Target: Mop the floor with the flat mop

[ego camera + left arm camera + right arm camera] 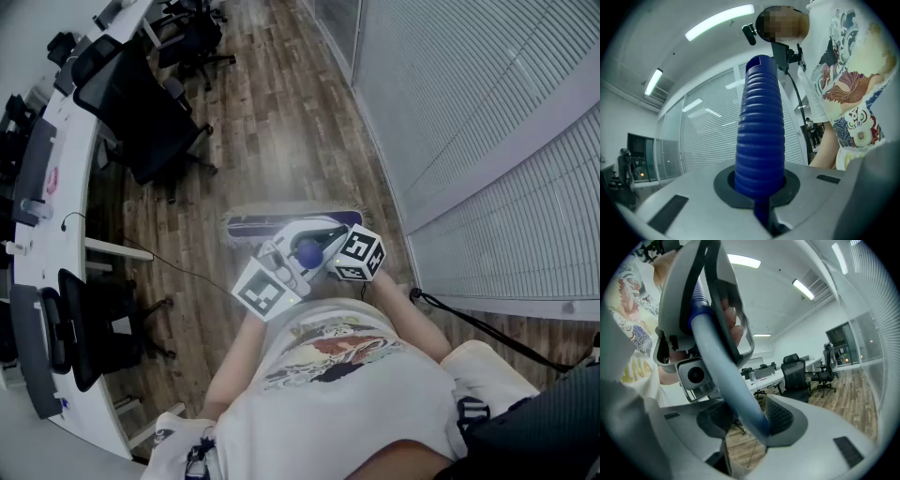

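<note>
Flat mop (291, 223) is down on the wood floor (281, 112) right in front of the person, with the pad lying crossways near the blind-covered glass wall (469, 122). Both grippers are up at the top end of the handle, close together. The left gripper (281, 269) is squeezed tight round the ribbed blue grip (760, 140), and the right gripper (330, 251) has its jaws closed on the smooth pole (725, 373) just beside it. So 2 solid holds, mid-mopping I'd say.

What could bite here: with both holds bunched at the top there's not much leverage, so a hard push could twist the pole in the right jaws or tip the pad off flat. There's also a thin cable (178, 267) trailing over the floor by the desk (56, 187) and an office chair (155, 131) ahead, so a wide sweep left might snag or bump them. The wall's also near enough to clip the pad's end.
</note>
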Action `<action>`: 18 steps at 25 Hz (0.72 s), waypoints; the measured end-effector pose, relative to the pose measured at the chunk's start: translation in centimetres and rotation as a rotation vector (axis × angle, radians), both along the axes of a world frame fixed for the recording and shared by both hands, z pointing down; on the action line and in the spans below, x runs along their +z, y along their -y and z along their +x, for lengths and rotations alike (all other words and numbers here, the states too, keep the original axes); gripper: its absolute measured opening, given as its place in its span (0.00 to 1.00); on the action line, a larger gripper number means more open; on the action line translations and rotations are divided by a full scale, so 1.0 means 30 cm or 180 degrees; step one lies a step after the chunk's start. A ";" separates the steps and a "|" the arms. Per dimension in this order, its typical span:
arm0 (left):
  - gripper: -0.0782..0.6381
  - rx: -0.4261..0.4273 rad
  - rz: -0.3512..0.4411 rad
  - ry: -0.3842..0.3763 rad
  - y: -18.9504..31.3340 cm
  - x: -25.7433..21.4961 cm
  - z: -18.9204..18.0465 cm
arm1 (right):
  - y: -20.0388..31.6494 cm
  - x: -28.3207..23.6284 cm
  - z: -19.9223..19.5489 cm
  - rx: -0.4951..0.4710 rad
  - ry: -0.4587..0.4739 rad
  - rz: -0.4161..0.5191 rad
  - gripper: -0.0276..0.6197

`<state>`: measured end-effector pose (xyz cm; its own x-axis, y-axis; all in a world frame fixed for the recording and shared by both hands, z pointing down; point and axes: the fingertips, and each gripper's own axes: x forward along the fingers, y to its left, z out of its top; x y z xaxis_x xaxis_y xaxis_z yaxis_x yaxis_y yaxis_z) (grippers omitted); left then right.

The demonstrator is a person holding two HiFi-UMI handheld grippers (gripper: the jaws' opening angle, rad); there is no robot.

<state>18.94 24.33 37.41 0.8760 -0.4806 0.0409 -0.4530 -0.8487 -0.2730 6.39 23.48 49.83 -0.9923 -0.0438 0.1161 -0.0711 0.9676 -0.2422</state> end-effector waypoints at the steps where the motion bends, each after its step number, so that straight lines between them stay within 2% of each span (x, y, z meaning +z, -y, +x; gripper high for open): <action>1: 0.11 -0.0001 -0.0006 0.0006 0.004 0.001 0.009 | 0.003 0.001 0.008 -0.0003 -0.0001 -0.0009 0.34; 9: 0.11 -0.0009 -0.0011 0.0017 0.005 0.001 0.035 | -0.002 0.002 0.031 -0.0100 0.0047 -0.0292 0.34; 18: 0.11 -0.0095 -0.0041 0.0045 -0.021 0.035 0.049 | -0.041 0.012 0.045 -0.0211 -0.0002 -0.0211 0.34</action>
<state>20.40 24.96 38.46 0.8605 -0.5060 0.0595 -0.4743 -0.8383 -0.2689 7.75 24.71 50.19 -0.9927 0.0298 0.1173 -0.0075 0.9520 -0.3059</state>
